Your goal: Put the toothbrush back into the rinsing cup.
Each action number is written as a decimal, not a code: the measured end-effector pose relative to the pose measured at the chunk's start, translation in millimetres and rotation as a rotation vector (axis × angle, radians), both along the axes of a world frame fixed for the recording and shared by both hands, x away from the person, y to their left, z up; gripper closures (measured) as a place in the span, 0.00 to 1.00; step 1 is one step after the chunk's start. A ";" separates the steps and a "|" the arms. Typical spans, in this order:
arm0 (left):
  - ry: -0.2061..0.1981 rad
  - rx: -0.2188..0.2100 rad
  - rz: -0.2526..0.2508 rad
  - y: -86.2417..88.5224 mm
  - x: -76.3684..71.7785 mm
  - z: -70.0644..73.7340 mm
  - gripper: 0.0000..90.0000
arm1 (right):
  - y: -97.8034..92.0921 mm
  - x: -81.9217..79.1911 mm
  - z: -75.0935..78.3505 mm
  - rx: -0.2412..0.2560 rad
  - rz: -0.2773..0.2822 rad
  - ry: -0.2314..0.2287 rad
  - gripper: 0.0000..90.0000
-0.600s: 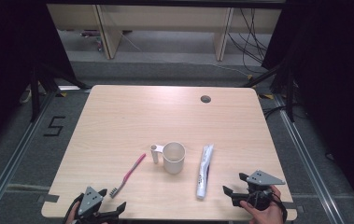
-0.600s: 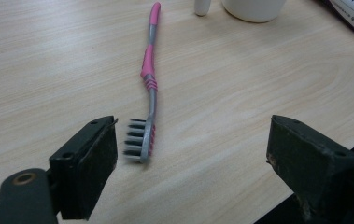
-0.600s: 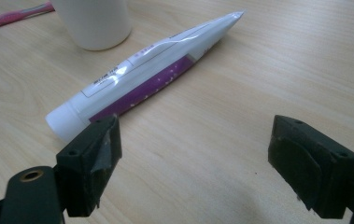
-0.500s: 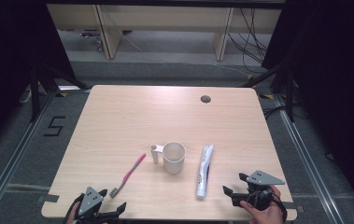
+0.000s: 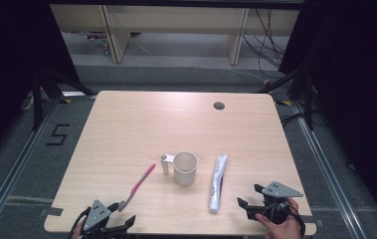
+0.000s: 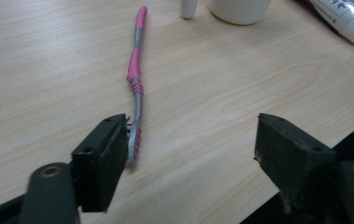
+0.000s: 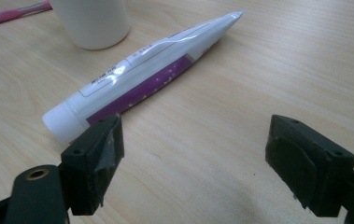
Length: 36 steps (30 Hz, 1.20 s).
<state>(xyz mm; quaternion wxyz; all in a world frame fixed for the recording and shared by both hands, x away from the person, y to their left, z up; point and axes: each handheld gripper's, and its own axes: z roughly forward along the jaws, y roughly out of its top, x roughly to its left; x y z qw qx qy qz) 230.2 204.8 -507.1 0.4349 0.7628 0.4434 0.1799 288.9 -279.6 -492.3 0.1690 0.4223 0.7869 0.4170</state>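
Both jaws wide, nothing held: left hand-held gripper [image 6: 191,163] should shift left to straddle the pink toothbrush [image 6: 136,79] at its brush end, right hand-held gripper [image 7: 193,163] likewise over the toothpaste tube [image 7: 142,70] cap, both lying beside the cup [image 5: 185,168] on the surface [image 5: 141,124].

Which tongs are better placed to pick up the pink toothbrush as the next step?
Probably the left tongs. They are open, and in the left gripper view the toothbrush head lies just beside one jaw. The right tongs are open near the cap end of the toothpaste tube, with the cup between them and the brush.
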 end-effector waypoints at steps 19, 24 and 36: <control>-0.025 0.015 -0.073 -7.2 1.2 -0.7 0.88 | 2.6 0.0 -1.6 0.001 0.003 0.013 0.26; -0.014 0.026 -0.067 -7.6 2.6 -2.5 0.96 | 1.7 1.4 -1.9 -0.016 0.013 -0.005 0.26; 0.002 0.062 -0.045 -4.5 8.2 -6.8 0.99 | 1.0 1.2 -1.7 0.006 0.022 0.017 0.26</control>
